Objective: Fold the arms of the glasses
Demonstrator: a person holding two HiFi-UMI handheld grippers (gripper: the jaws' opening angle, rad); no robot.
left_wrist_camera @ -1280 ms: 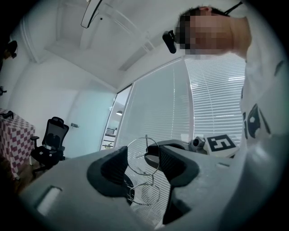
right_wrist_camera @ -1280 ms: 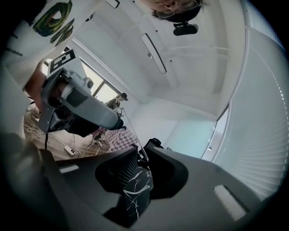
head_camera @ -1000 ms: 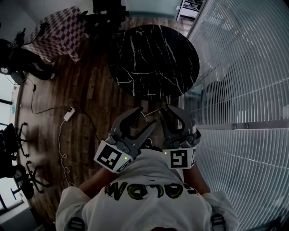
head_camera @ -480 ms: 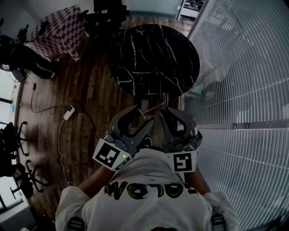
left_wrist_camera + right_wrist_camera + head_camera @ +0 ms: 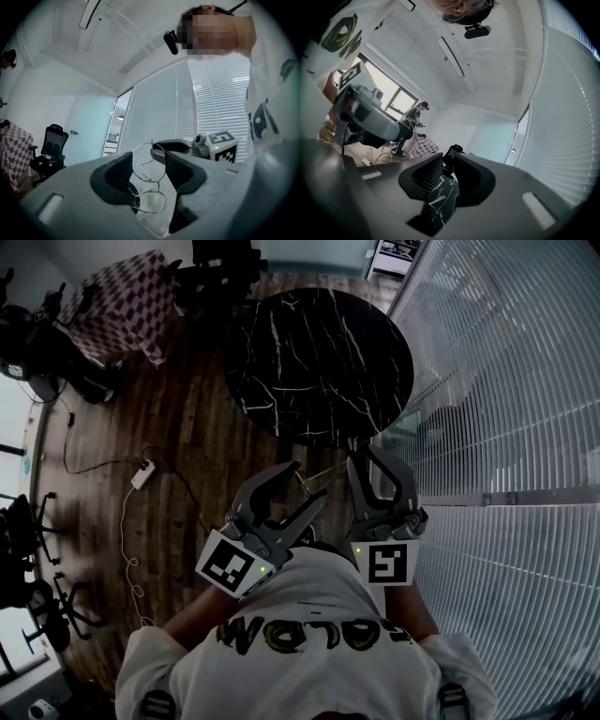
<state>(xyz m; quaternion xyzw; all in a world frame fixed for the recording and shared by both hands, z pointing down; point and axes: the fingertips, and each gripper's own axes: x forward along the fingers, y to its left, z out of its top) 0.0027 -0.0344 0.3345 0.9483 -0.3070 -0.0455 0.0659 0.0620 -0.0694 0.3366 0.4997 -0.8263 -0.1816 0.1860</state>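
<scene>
Thin wire-rimmed glasses with round lenses sit between the pads of my left gripper, which is shut on them at the frame. In the head view the left gripper holds the glasses in the air in front of the person's chest. My right gripper is just to their right, apart from the glasses. Its jaws are opening with nothing between them. Through the gap in the right gripper only the table shows. The right gripper is also visible past the glasses in the left gripper view.
A round black marble table stands ahead over a wooden floor. White blinds on a glass wall run along the right. A checked-cloth table, office chairs and a power strip with its cable lie to the left.
The right gripper has drawn away from the glasses to the right and slightly up. Half a second ago it was close against them. The left gripper still holds the glasses in place.
</scene>
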